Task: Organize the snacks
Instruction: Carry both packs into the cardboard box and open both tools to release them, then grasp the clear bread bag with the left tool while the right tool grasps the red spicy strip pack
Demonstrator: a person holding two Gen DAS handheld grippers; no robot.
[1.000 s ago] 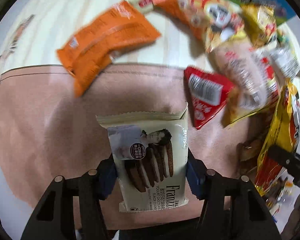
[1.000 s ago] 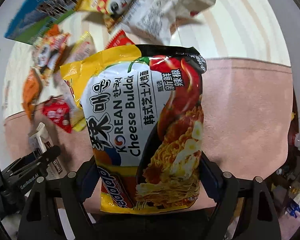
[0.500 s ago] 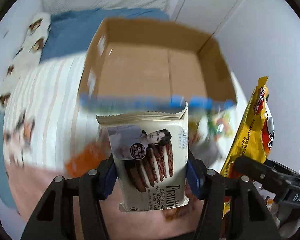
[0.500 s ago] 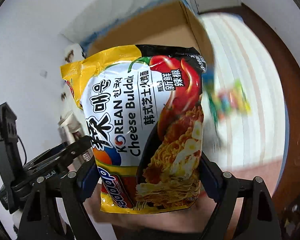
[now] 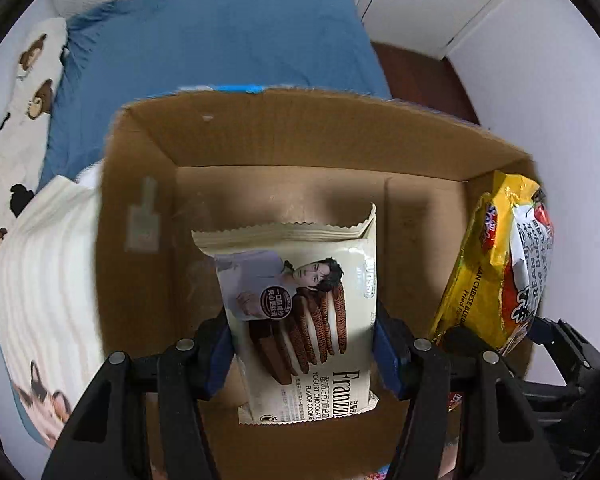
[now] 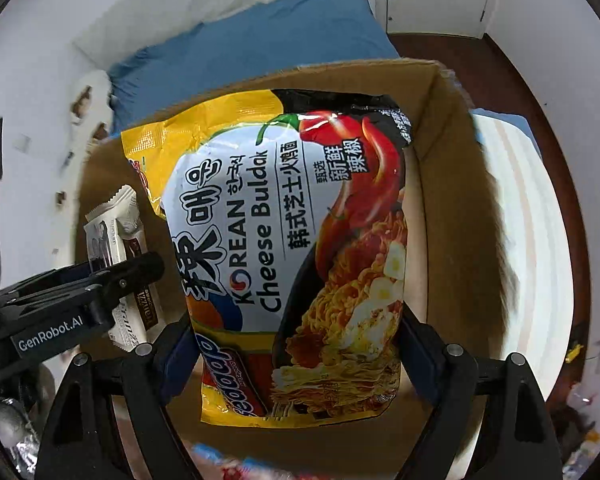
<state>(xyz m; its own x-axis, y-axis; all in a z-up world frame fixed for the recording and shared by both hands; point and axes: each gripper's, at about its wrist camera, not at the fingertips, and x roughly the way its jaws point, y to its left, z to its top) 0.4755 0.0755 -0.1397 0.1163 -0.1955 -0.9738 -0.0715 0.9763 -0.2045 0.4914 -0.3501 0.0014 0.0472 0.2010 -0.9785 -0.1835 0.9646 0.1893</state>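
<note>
While both grippers hang over the open box (image 5: 148, 208), the left gripper (image 5: 302, 344) clamps a cookie pack (image 5: 300, 304). Right gripper (image 6: 296, 356) clamps a noodle bag (image 6: 284, 256), nearer the box's right wall.

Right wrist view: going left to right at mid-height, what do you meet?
Left gripper → cookie packet → noodle packet → right wall of the cardboard box → striped bedding.
</note>
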